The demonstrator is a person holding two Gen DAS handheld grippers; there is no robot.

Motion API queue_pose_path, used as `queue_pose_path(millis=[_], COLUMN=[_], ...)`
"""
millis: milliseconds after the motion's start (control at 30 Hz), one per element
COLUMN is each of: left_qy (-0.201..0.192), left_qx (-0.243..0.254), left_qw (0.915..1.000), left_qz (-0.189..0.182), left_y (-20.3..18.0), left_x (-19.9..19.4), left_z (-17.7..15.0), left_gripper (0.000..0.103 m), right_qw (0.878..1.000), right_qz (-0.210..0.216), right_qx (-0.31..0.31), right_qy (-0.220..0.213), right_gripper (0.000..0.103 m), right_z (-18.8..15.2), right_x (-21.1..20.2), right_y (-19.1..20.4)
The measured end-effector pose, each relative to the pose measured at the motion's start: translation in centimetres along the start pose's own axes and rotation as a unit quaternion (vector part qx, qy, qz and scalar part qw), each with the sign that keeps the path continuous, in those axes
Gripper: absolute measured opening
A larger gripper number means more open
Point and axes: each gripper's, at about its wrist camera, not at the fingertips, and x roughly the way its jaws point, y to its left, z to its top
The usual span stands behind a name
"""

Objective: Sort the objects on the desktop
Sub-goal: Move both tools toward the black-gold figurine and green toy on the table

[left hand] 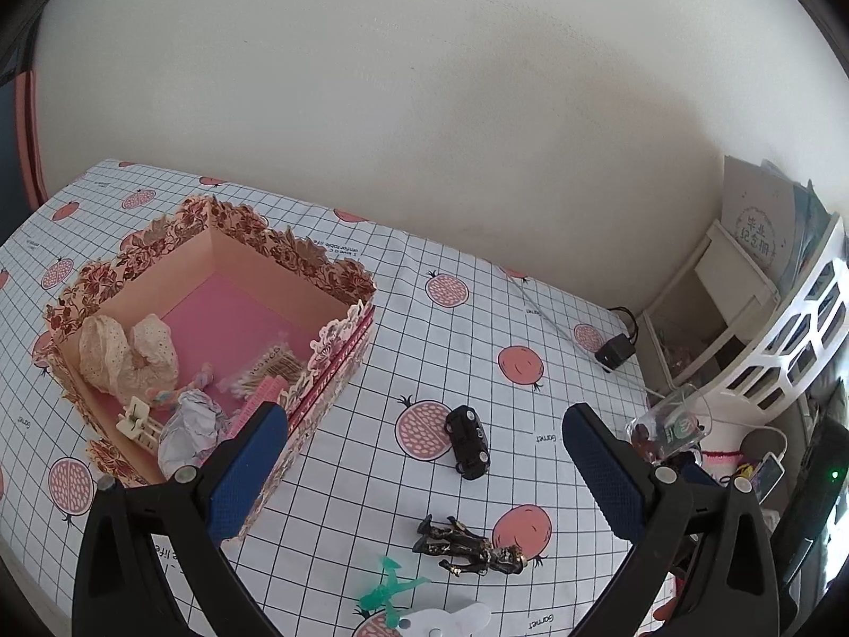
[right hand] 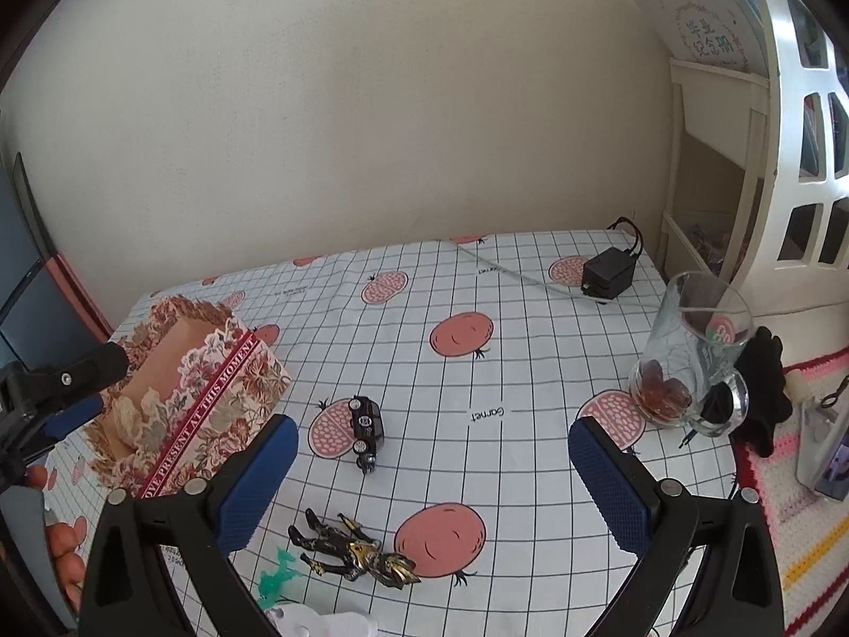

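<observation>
Both grippers are hovering over the tabletop [left hand: 557,371] with their blue-padded fingers spread wide and holding nothing: the left gripper [left hand: 424,470] in its own view, the right gripper [right hand: 432,475] in its.

Nearest the cameras, a white object [left hand: 451,621] is lying at the bottom edge, too cropped to identify, with a green plastic toy [left hand: 392,592] just beside it. Just past them a black-and-gold figure [right hand: 353,549] is lying flat, its long axis running across the view, legs to the left and crested head to the right. Farther on, a small black toy car [right hand: 366,432] is resting on its side, wheels showing, its length running roughly away from the cameras; it is sitting partly on a printed pink fruit, well apart from the figure.

To the left, an open box [left hand: 339,361] with floral scalloped walls and a pink floor is standing on the tabletop. Inside it are lying a cream lace cloth [left hand: 127,355], a crumpled paper ball [left hand: 188,432], a packet of cotton swabs [left hand: 265,369] and a small white fence piece [left hand: 140,419].

To the right, a glass mug [right hand: 690,355] is standing near the edge with brown pieces in its bottom. Behind it a black adapter [right hand: 607,270] is sitting with a grey cable trailing off leftward.

A white cloth with a black grid and pink fruit prints is covering the tabletop. A plain cream wall [right hand: 371,106] is rising behind it, and a white shelf [right hand: 796,132] is standing at the right.
</observation>
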Motion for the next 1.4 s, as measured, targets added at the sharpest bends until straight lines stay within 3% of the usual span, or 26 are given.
queue_pose_path(millis=[167, 367, 533, 800, 967, 1133, 1400], left_qy=[0.013, 0.059, 0.109, 0.188, 0.224, 0.238, 0.248], left_qx=[0.013, 0.037, 0.037, 0.004, -0.03, -0.034, -0.081], left_qw=[0.9997, 0.9971, 0.9933, 0.9811, 0.9735, 0.9701, 0.9645], left_qz=[-0.019, -0.034, -0.004, 0.044, 0.032, 0.036, 0.038], left_y=[-0.4, -0.9, -0.6, 1.5, 2.5, 2.6, 3.9], left_x=[0.8, 2.4, 4.7, 8.0, 9.2, 9.5, 9.5], left_z=[-1.2, -3.2, -5.5, -8.4, -9.5, -10.1, -10.5], left_gripper=[0.103, 0.103, 0.103, 0.103, 0.103, 0.103, 0.103], right_qw=[1.0, 0.998, 0.996, 0.99, 0.984, 0.98, 0.975], right_qz=[-0.004, -0.005, -0.015, -0.019, -0.027, -0.03, -0.044], right_qx=[-0.03, -0.045, -0.051, -0.069, -0.084, -0.095, -0.116], right_qy=[0.008, 0.035, 0.077, 0.125, 0.155, 0.171, 0.183], right_gripper=[0.103, 0.103, 0.103, 0.103, 0.103, 0.103, 0.103], right_z=[-1.3, -2.8, -4.2, -6.0, -7.3, -8.0, -8.6], right_x=[0.1, 0.9, 2.9, 5.3, 7.0, 8.1, 9.5], right_y=[0.4, 0.9, 1.3, 2.2, 3.1, 4.1, 5.8])
